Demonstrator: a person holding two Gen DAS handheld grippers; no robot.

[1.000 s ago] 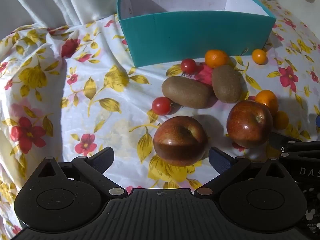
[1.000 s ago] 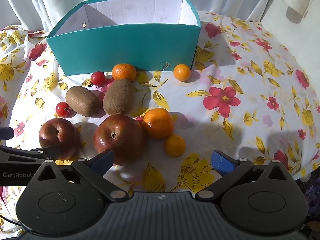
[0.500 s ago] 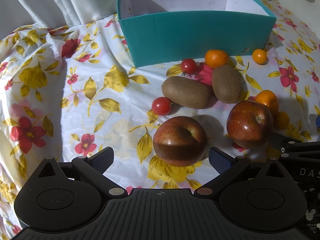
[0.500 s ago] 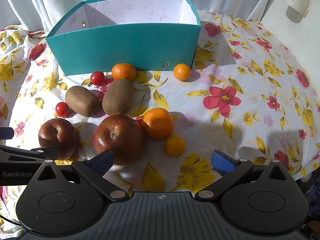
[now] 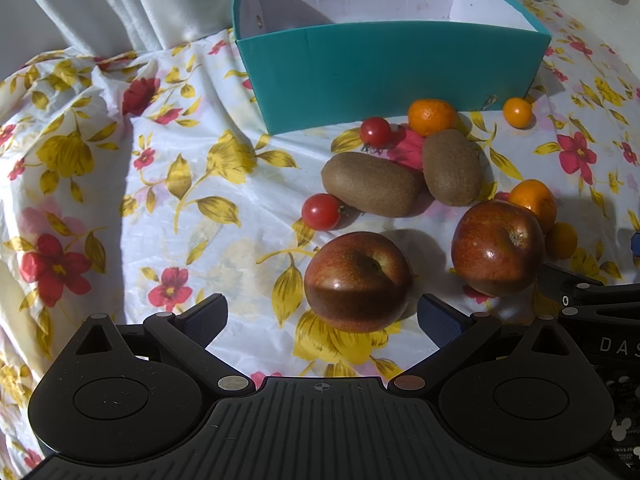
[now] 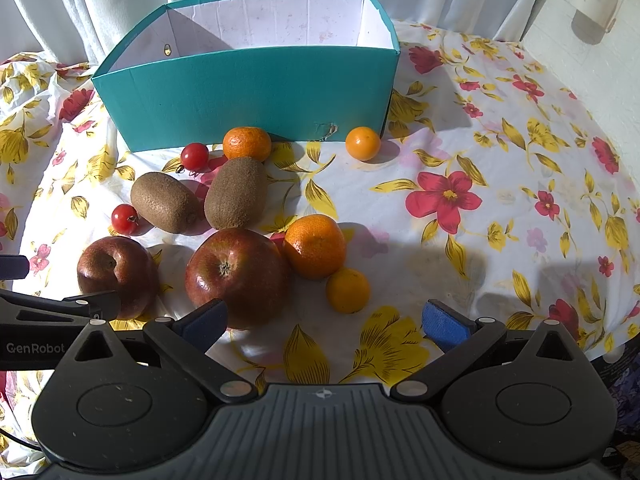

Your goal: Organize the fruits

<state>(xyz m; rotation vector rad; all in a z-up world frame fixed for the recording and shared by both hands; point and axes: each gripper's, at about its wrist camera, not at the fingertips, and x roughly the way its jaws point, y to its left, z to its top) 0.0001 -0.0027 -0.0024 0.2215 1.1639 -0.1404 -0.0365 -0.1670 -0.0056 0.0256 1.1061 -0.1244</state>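
Observation:
A teal box with a white inside stands open at the back of the table. In front of it lie two red apples, two kiwis, two cherry tomatoes, two mandarins and two small orange fruits. My left gripper is open and empty, just short of the nearer apple. My right gripper is open and empty, its left finger beside the larger apple.
A flowered white cloth covers the table and is rumpled at the left. White curtains hang behind the box. A pale wall rises at the right. Each gripper shows at the edge of the other's view.

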